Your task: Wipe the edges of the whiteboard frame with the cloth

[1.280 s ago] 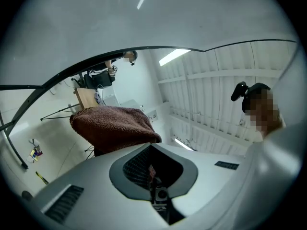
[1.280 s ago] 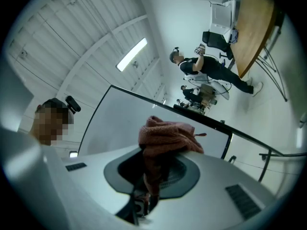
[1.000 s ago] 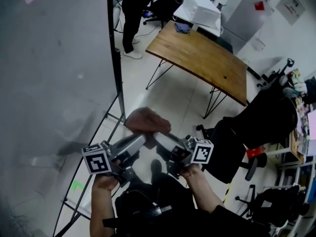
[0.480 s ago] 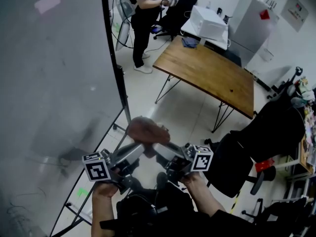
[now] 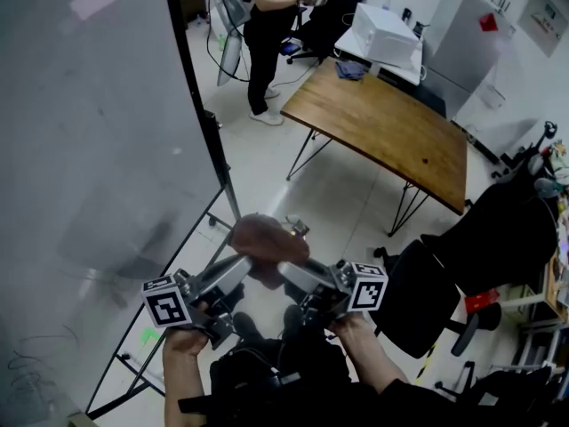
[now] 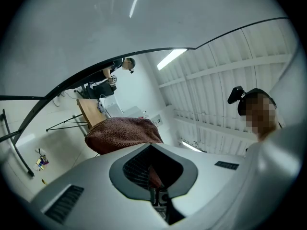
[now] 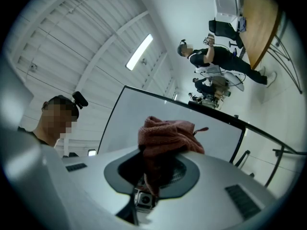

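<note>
Cloth (image 5: 265,237) in left gripper (image 5: 246,264), right gripper (image 5: 286,269)

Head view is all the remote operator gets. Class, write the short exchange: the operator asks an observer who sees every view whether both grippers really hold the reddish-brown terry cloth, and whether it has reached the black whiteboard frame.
Operator: Does the left gripper grip the cloth?
Observer: Yes. The left gripper view shows the left gripper shut on a thin fold of the reddish-brown terry cloth.
Operator: And the right?
Observer: The right gripper view shows the right gripper shut on the cloth too, with the rest bunched above its jaws.
Operator: Is the cloth on the frame?
Observer: Seemingly not. In the left gripper view the black whiteboard frame arcs above the cloth, with room showing between them.
</note>
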Action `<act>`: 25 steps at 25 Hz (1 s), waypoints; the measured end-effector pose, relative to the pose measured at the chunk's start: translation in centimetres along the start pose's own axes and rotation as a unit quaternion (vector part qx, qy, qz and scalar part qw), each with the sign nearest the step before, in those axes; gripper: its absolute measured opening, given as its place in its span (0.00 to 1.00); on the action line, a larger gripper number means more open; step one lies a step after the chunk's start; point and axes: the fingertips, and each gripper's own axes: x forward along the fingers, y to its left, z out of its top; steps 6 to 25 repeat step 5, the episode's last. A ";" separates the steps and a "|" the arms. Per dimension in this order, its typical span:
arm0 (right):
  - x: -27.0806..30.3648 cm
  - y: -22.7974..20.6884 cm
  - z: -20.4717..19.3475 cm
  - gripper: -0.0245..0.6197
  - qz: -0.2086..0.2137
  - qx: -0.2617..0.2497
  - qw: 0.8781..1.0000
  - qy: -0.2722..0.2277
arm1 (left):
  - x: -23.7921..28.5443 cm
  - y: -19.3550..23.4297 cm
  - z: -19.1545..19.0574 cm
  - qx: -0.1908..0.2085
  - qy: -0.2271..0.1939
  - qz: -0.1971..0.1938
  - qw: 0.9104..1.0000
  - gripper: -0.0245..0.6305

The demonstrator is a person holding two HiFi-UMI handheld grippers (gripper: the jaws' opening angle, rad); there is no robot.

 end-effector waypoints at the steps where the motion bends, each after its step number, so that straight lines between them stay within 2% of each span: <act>1: -0.1 0.0 0.0 0.15 0.001 0.002 1.000 0.001 | 0.0 0.1 0.0 0.000 -0.001 0.002 1.000 0.02; 25: -0.5 -0.5 -0.1 0.15 0.002 0.012 1.000 0.004 | 0.2 0.4 -0.2 -0.003 -0.007 0.007 1.000 0.02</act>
